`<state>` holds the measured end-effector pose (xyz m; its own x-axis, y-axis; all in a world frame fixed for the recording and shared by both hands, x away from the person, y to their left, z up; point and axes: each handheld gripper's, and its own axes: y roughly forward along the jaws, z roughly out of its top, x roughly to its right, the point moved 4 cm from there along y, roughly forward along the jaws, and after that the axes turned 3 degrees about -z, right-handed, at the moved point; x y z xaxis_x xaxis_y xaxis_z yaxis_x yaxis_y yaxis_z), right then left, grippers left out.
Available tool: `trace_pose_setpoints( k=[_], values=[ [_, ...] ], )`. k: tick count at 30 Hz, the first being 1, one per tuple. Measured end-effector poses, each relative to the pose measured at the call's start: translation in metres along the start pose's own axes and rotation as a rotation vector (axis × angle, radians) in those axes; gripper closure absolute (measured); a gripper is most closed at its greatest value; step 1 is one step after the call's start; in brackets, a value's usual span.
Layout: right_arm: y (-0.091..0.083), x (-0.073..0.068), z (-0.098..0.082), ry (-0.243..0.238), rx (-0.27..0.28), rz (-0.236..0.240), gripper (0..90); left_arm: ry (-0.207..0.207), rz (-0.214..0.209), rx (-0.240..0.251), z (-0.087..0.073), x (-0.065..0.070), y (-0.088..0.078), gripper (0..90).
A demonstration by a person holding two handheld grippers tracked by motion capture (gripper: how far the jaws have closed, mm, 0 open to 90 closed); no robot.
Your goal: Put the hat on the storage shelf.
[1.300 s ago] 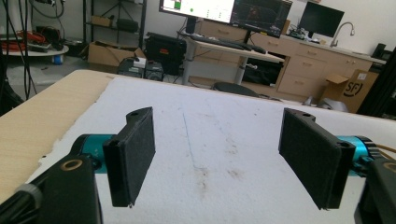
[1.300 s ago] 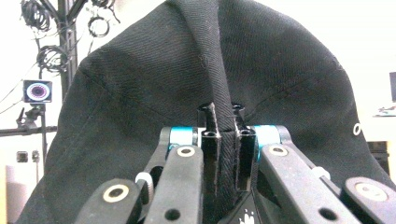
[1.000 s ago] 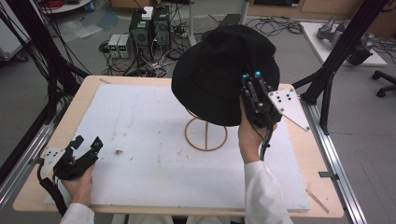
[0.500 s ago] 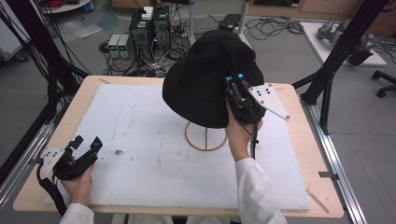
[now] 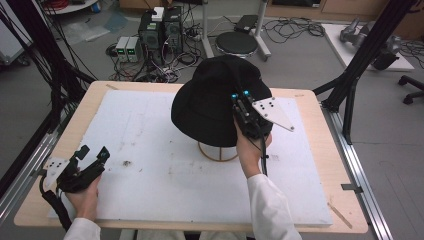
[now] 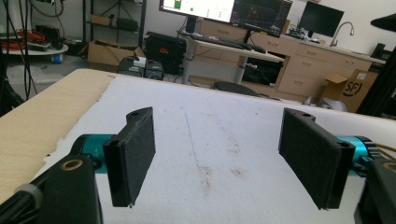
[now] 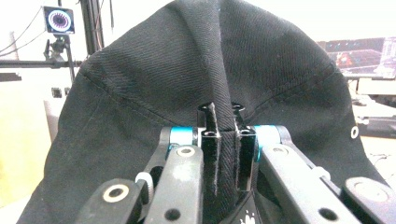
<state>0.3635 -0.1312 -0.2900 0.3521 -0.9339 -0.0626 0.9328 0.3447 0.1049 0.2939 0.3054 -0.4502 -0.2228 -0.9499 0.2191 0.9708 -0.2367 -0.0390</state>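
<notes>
Counter [image 5: 320,150]: fills mid frame in high view, board [image 5: 165,170] laid on top.
Hat [image 5: 210,107]: centre frame, raised above board, over ring stand [image 5: 217,151].
Right hand-held gripper [image 5: 245,112]: centre-right, at hat's right side; fold of hat pinched betw. jaws, per right gripper view [image 7: 223,154].
Left hand-held gripper [image 5: 92,157]: lower left of frame, resting on board nr counter's front-left edge, well apart from hat; jaws wide apart over bare board in left gripper view [image 6: 219,158].
Electronics boxes [image 5: 155,35]: floor, upper frame, behind counter.

The right claw [image 5: 243,106] is raised and pinched closed, while the left claw [image 5: 92,153] (jaws spread wide) rests low.
</notes>
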Motion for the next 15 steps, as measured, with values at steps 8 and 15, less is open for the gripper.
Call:
trace_pose_setpoints(
  k=[8,15],
  values=[
    [-0.0004,-0.0002,-0.0047,-0.005,-0.019,0.013,85.5,0.004,-0.001,-0.001,-0.0002,0.0006,0.0006,27.6],
    [-0.0022,0.0011,-0.0054,0.007,-0.022,0.015,84.8,0.007,-0.003,-0.005,-0.0003,0.001,0.0005,27.6]
  ],
)
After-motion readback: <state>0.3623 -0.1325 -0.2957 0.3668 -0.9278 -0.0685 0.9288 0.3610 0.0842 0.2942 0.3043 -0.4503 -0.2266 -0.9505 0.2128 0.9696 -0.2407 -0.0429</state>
